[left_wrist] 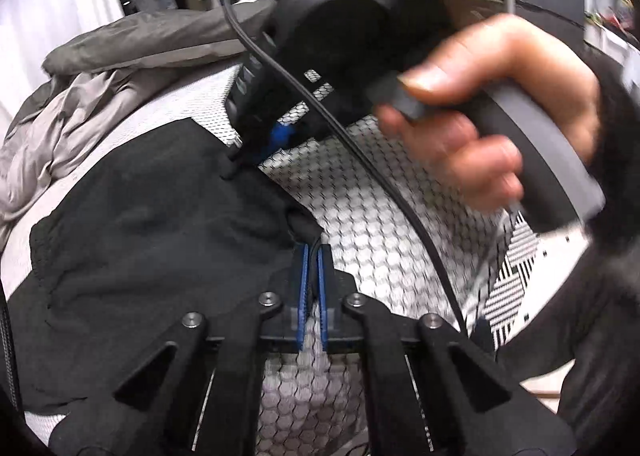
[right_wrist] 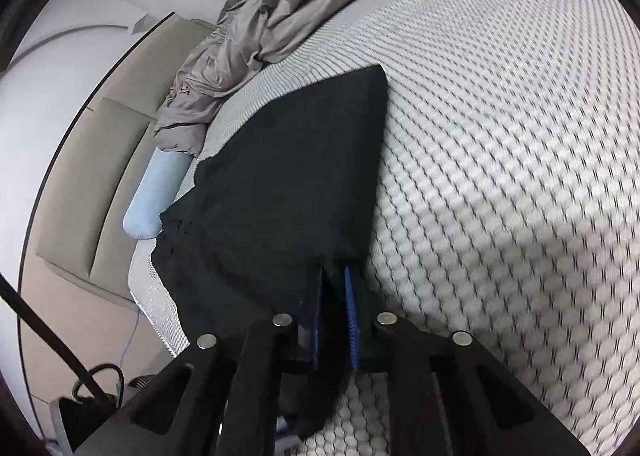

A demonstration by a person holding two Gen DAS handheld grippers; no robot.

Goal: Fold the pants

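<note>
Down on the bed's patterned mattress (right_wrist: 500, 135) lie the black pants (left_wrist: 152, 223), spread flat with one edge near a rumpled grey duvet (right_wrist: 248, 47). Left tongs (left_wrist: 312, 252) are pinched together on a bunched bit of the pants' edge, blue pads nearly meeting around the cloth. Right tongs (right_wrist: 334, 272) are likewise closed on a fold of black fabric, which fills the narrow gap between the pads. From the left wrist view, the right tongs meet the pants at a farther point of the same edge, a person's hand (left_wrist: 480, 115) gripping the grey handle. A pale blue bolster (right_wrist: 156, 199) sits beside the mattress.
</note>
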